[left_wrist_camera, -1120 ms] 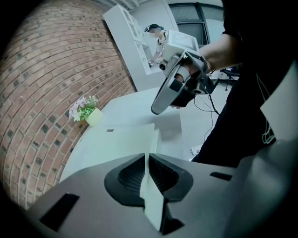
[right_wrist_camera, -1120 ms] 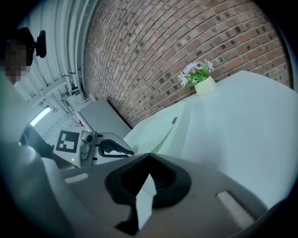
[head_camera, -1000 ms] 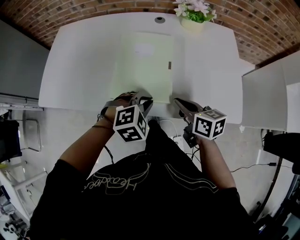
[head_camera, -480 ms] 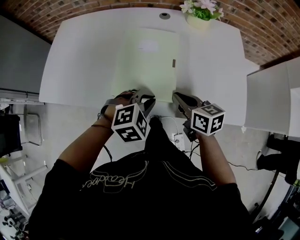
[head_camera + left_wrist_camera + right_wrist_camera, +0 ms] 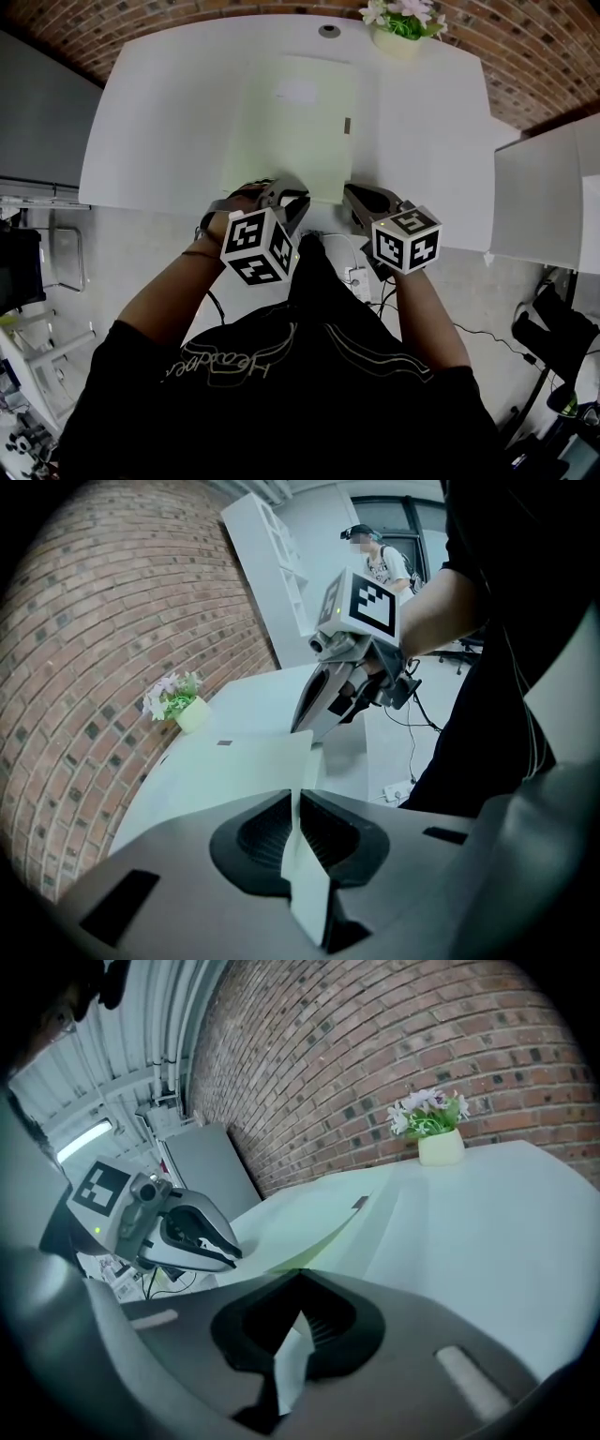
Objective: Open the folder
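- Since a moment ago, the right tool [image 5: 354, 197] has slid a little to the left, closer to the folder's near right corner. The left tool [image 5: 286, 197] has hardly moved.
- The folder [image 5: 295, 131] is pale green. It lies in the middle of the white worktop [image 5: 159, 141], and its near side sits right at the near edge.
- The left tool is pinched tight on a thin pale sheet at the folder's near side.
- The right tool is pinched tight too, on a thin pale sheet at the near right corner. I think this is the top cover.
- In the right gripper view that corner looks lifted just a tiny bit, with a green gap under it.
- From above, the folder looks flat and shut.
- So both tools have a hold, and that part looks done. The opening has only just begun.
- What is left, I think, is to lift the cover up and swing it over while the other tool keeps the bottom part down.
- A flower pot [image 5: 398, 33] stands at the far right corner, well apart from the folder.
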`<state>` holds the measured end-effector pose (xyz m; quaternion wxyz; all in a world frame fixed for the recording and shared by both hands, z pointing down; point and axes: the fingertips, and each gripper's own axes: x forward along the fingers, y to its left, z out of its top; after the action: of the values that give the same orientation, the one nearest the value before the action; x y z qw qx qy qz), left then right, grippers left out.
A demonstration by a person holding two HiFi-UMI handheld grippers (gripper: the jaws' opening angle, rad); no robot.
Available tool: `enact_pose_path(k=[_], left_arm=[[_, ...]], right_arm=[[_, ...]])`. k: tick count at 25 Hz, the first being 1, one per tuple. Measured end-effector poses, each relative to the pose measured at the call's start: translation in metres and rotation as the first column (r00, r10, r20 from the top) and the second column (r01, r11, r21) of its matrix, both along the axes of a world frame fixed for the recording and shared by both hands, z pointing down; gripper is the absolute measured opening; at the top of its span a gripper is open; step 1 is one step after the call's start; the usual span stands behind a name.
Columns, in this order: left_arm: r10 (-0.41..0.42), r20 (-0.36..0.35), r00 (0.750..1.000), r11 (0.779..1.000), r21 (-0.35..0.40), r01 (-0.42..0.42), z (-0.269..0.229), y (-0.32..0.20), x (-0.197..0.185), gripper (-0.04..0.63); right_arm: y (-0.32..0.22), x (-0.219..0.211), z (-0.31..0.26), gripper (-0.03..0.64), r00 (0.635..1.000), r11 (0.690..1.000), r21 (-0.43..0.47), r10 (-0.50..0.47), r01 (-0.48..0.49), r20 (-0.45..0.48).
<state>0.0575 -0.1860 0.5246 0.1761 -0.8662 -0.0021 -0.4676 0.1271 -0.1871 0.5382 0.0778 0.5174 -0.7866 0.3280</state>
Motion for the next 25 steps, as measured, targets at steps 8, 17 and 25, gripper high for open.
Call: enact_pose_path(k=[8, 17, 25], left_arm=[[-0.002, 0.012, 1.0, 1.0, 0.016, 0.001, -0.0035, -0.002, 0.001, 0.031], [-0.008, 0.019, 1.0, 1.0, 0.026, 0.008, -0.0062, -0.0018, 0.0009, 0.029], [-0.021, 0.014, 1.0, 1.0, 0.008, 0.021, -0.0087, -0.0027, 0.0013, 0.028]], right_arm=[[-0.0015, -0.001, 0.0027, 0.003, 0.995, 0.998, -0.035, -0.053, 0.05, -0.085], [-0.0008, -0.0009, 0.0053, 0.003, 0.993, 0.997, -0.059, -0.052, 0.045, -0.106], [-0.001, -0.0013, 0.006, 0.003, 0.989, 0.996, -0.066, -0.062, 0.053, -0.133]])
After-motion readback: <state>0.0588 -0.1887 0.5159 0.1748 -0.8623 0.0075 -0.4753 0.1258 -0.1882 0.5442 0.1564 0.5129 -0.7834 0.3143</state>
